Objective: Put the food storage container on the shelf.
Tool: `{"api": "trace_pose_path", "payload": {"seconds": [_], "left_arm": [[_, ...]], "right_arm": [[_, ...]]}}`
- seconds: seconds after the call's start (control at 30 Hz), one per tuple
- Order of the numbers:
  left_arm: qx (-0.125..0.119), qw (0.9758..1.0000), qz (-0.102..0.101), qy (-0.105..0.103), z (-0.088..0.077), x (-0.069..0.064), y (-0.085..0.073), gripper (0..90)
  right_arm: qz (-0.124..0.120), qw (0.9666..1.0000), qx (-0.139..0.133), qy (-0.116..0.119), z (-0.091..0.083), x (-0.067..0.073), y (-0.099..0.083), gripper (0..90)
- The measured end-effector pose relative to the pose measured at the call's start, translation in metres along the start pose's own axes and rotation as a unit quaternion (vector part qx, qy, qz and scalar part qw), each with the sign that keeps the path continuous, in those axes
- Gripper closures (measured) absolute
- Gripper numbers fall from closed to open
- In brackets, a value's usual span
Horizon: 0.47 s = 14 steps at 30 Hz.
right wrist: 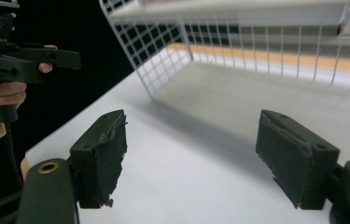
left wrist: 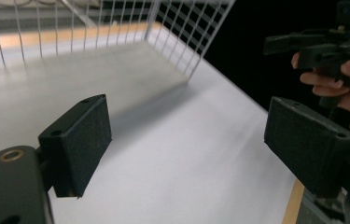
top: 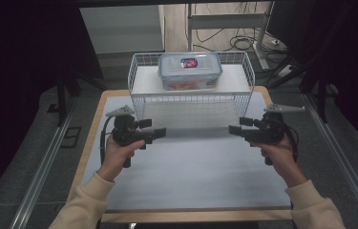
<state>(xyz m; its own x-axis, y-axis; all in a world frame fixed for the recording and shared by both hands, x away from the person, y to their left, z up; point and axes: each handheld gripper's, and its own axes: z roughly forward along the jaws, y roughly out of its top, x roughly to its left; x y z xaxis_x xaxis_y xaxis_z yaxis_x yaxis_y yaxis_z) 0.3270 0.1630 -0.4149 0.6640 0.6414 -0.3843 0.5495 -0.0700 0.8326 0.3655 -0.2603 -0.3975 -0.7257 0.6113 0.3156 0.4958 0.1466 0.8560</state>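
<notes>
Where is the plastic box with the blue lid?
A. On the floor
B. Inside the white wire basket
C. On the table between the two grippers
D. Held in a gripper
B: the plastic box sits inside the white wire basket at the far end of the table, while each hand-held gripper, left and right, has nothing between its open jaws.

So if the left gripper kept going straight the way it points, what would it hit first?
Most likely the right gripper: the left gripper points across the table at it, jaws open and empty, with only bare tabletop between. Depth is hard to judge, so it might pass just beside it.
</notes>
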Motion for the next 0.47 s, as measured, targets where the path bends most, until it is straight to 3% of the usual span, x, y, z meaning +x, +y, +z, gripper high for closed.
{"api": "trace_pose_path", "payload": {"seconds": [0.13,0.47], "left_arm": [[0.018,0.9996,0.020,0.006,0.003,-0.003,-0.019,15.0],[0.028,0.9996,0.004,0.000,0.012,0.003,-0.030,15.4]], "right_arm": [[-0.018,0.9995,0.022,-0.012,0.003,0.003,-0.027,23.7],[-0.017,0.9995,0.016,-0.020,0.005,0.001,-0.043,19.4]]}}
